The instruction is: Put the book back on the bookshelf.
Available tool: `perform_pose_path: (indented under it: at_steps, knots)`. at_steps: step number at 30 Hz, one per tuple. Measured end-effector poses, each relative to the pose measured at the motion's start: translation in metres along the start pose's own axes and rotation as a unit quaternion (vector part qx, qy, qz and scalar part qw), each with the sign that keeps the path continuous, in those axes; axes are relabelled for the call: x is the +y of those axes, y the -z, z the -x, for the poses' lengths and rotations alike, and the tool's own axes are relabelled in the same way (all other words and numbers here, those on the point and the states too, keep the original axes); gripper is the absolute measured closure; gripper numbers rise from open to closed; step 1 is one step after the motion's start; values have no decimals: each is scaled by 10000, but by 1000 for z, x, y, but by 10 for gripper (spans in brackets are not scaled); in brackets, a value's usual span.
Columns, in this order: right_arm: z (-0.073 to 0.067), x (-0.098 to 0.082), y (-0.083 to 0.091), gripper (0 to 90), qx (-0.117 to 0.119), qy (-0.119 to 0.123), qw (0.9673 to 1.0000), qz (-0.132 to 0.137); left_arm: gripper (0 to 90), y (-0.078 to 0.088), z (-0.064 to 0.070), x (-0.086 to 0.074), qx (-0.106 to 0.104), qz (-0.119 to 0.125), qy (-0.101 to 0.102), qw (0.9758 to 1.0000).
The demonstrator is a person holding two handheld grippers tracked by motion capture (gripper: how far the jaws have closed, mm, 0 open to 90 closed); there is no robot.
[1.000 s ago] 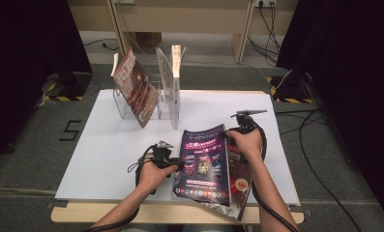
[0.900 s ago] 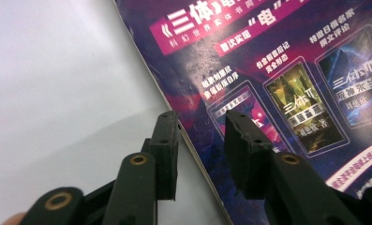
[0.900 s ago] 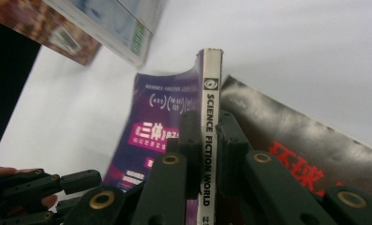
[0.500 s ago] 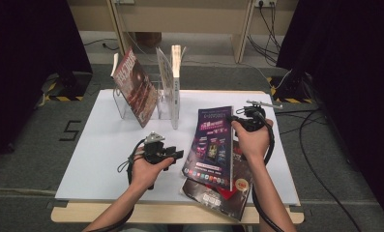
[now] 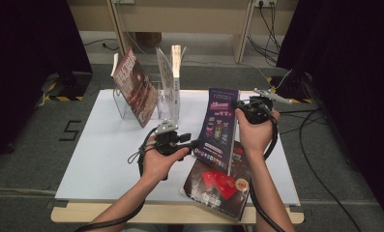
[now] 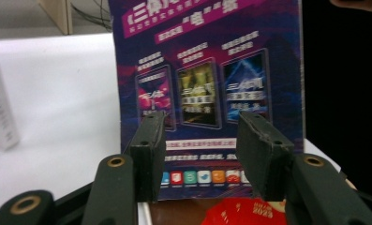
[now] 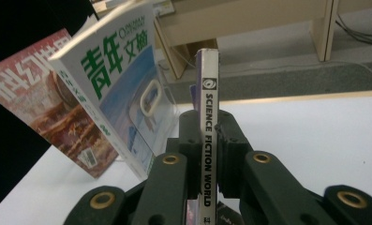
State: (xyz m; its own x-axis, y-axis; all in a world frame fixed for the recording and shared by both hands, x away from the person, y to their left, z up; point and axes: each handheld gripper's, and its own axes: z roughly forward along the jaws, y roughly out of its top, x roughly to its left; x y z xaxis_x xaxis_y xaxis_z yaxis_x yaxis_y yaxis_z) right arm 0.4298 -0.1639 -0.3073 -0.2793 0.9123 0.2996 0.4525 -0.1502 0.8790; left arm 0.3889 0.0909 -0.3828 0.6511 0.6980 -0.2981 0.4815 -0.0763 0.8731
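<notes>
Lifted off the dark magazine point(image 5: 218, 186) on the counter point(image 5: 107, 154), the purple magazine point(image 5: 221, 128) now stands upright near the counter's right side, spine pinched in the right tongs point(image 5: 243, 108), which stay closed on it. Left tongs point(image 5: 195, 143) have just been opening, pads clear of the cover. Thin and floppy, it handles best by the stiff spine, lettered "SCIENCE FICTION WORLD". Beyond, a clear rack point(image 5: 168, 99) holds two more magazines.

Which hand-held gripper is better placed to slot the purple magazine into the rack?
Right. The right hand-held gripper is clamped on the purple magazine's spine, holding it upright; the left hand-held gripper is open, holding nothing.
</notes>
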Motion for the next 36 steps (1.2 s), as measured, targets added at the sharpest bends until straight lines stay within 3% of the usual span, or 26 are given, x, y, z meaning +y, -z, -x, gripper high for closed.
perform_pose_path:
  at_steps: [3,9,19,30,36]
  knots:
    - [-4,3,0,836,-38,50,9999,87,520,-4,4,6,54,57,-122,9999]
    - [-8,5,-2,836,-122,34,9997,206,502,-13,11,11,60,60,-154,9998]
    - [-25,15,-3,836,-143,149,9991,377,453,-29,37,27,8,106,-472,9988]
    - [-35,16,-8,836,-157,172,9989,403,435,-43,51,32,343,151,-637,9973]
    - [-37,16,-8,836,-192,194,9988,412,429,-48,58,37,372,193,-759,9962]
